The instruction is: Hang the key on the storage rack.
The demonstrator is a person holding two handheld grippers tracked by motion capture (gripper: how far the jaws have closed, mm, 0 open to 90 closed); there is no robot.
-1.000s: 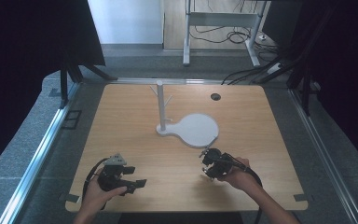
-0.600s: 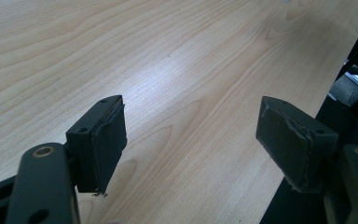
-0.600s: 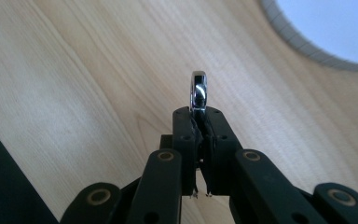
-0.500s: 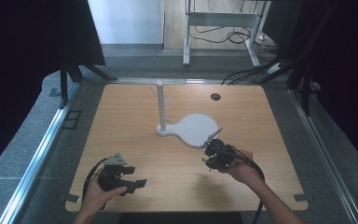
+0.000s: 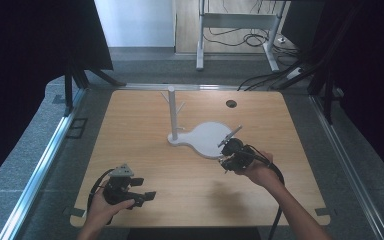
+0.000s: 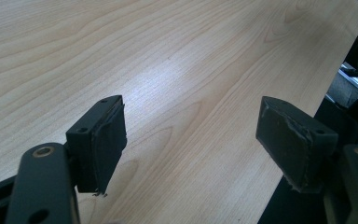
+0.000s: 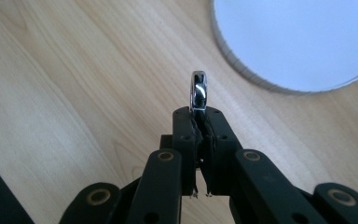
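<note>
High view: the right gripper (image 5: 228, 150) is hovering at the near edge of the white flat stand base (image 5: 207, 138) on the light wooden table (image 5: 145, 120); no writing is legible.

Left gripper view: the left gripper (image 6: 191, 135) is holding its jaws wide apart.

Right gripper view: the jaws are pinching a shiny silver metal ring (image 7: 198, 91), standing upright just beyond the tips.

Stand (image 5: 200, 136) mid-table (image 5: 140, 125); right tool (image 5: 226, 152) perhaps over its edge.

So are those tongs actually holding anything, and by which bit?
The right tongs pinch a shiny metal ring by its lower edge. The left tongs are open, holding nothing.
</note>
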